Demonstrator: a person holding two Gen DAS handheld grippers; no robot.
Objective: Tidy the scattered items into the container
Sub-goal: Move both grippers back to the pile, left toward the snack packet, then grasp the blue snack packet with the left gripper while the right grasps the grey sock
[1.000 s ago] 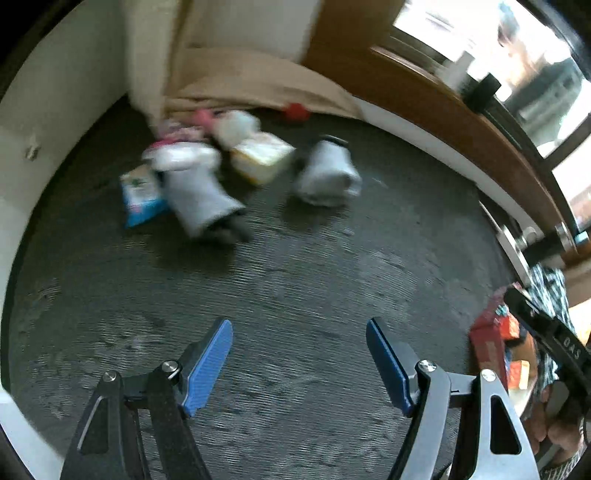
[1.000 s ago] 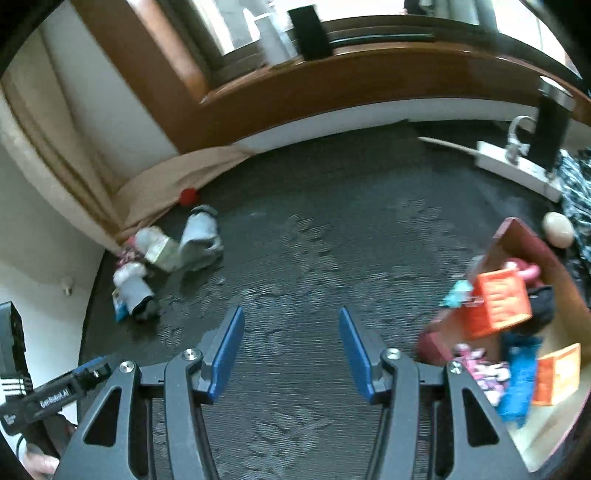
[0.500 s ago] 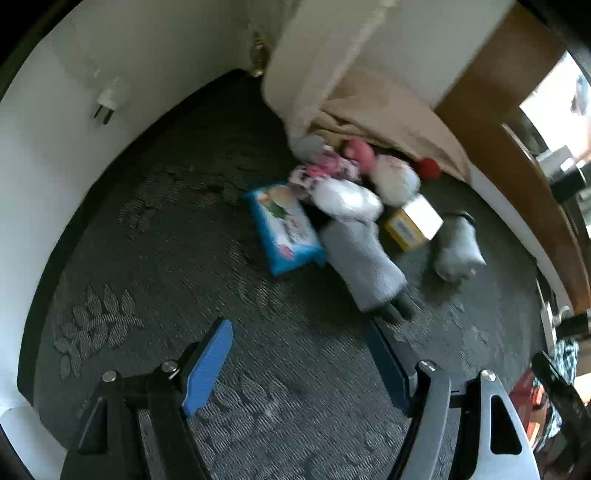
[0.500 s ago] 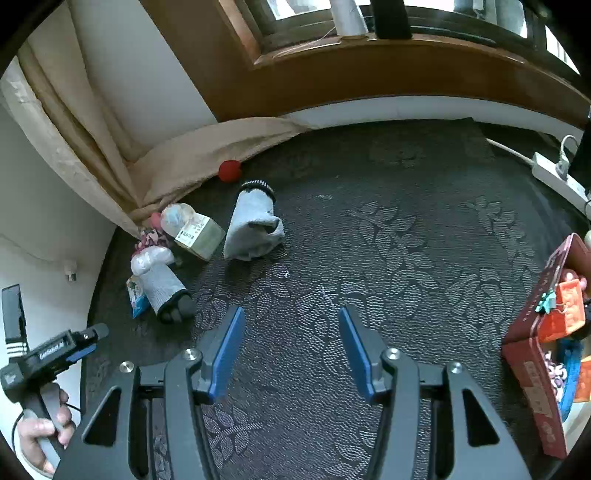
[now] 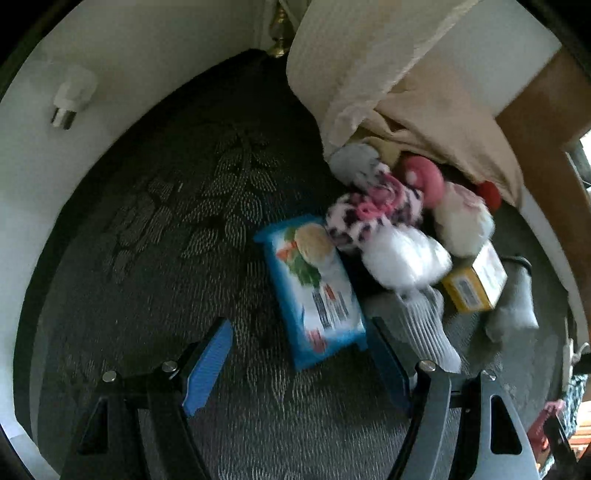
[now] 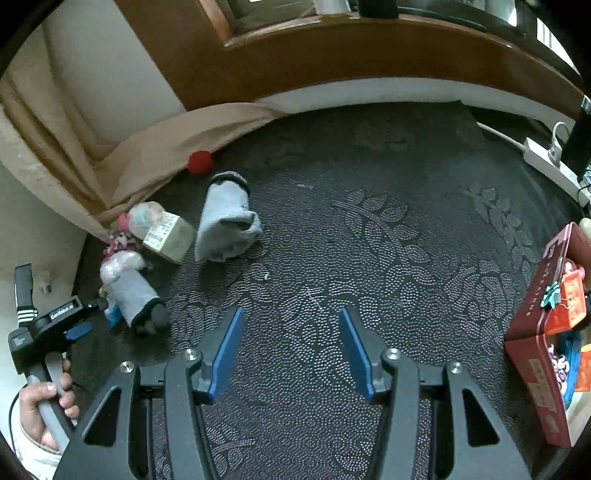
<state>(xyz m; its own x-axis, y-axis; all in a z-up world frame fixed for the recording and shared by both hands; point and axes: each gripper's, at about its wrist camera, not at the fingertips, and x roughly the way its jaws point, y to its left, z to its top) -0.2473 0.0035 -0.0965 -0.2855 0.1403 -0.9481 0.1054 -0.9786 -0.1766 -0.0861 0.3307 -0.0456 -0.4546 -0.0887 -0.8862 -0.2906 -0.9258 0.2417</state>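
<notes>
Dim daylight from window (image 6: 332,11); left view motion-blurred; fisheye-warped edges.

Two grey socks (image 6: 227,218) (image 6: 135,295), one blue packet (image 5: 314,288) — one red ball (image 6: 199,161), one yellow box (image 5: 476,282)

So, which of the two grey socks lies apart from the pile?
The grey sock nearer the red ball lies alone on the carpet. The other grey sock touches the pile, under a white bundle.
</notes>
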